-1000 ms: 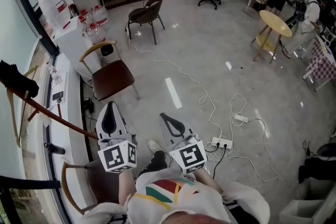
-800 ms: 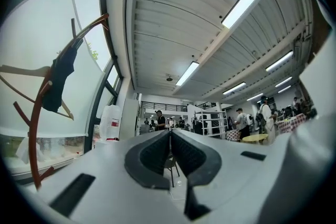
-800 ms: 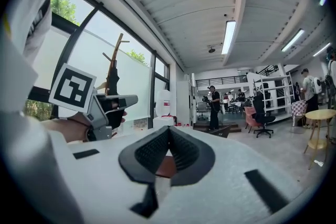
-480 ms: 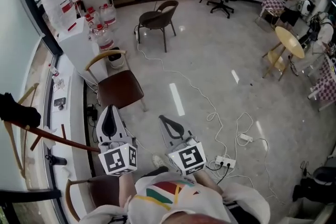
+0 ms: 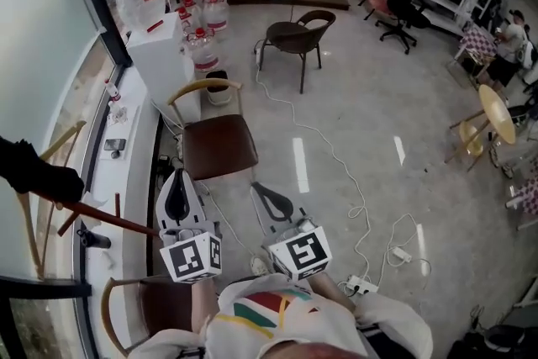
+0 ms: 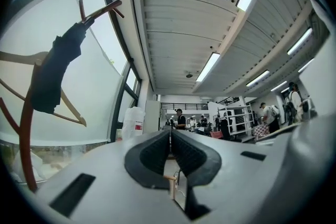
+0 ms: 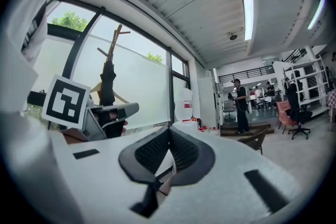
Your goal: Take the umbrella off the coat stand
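Note:
A black folded umbrella (image 5: 38,171) hangs on the wooden coat stand (image 5: 101,216) by the window, at the far left of the head view. In the left gripper view the umbrella (image 6: 56,68) dangles from an upper peg of the stand (image 6: 25,134), up and to the left of the jaws. My left gripper (image 5: 176,196) is shut and empty, a short way right of the stand. Beside it, my right gripper (image 5: 269,201) is also shut with nothing in it. The right gripper view shows the umbrella (image 7: 107,84) and stand (image 7: 116,39) off to the left, beyond the left gripper (image 7: 107,113).
A brown-seated chair (image 5: 217,143) stands just ahead of the grippers; another chair (image 5: 126,307) is below the left one. A white cabinet (image 5: 160,63) with water bottles (image 5: 202,46) lines the window wall. Cables (image 5: 353,206) and a power strip (image 5: 361,286) lie on the floor.
The whole view has shifted: the brown chair and white cabinet have come closer and the coat stand sits a little further into the frame. Both grippers stay shut, held side by side.

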`<move>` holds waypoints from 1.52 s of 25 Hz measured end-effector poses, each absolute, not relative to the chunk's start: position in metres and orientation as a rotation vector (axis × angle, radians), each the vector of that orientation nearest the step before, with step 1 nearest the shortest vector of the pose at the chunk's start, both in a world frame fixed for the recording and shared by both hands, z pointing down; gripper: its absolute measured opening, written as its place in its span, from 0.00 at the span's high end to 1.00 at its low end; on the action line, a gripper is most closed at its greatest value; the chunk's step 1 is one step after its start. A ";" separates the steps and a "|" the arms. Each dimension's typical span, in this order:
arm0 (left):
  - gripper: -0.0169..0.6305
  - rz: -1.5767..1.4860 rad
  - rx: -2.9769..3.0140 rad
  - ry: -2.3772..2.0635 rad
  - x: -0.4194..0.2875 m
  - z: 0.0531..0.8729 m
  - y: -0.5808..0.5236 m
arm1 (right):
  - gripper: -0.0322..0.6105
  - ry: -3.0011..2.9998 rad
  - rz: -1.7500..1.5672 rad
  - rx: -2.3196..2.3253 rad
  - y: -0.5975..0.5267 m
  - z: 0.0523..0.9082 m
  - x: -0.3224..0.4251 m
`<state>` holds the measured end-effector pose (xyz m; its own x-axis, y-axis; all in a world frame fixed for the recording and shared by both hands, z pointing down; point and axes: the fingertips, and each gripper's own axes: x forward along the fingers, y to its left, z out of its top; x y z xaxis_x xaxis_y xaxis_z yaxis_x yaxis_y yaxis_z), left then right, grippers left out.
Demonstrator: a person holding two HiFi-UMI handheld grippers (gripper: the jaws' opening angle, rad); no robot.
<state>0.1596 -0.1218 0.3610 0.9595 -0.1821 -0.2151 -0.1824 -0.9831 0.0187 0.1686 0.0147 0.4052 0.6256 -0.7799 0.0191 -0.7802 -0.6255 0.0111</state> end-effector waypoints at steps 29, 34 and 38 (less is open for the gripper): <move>0.96 0.340 -2.556 1.599 0.002 0.314 -0.240 | 0.95 -2.638 -0.135 1.838 -0.221 0.353 0.089; 0.96 0.326 -2.512 1.719 -0.007 0.320 -0.235 | 0.95 -2.702 -0.076 1.767 -0.221 0.362 0.086; 0.96 0.313 -2.505 1.759 -0.004 0.325 -0.229 | 0.95 -2.727 -0.066 1.713 -0.216 0.362 0.087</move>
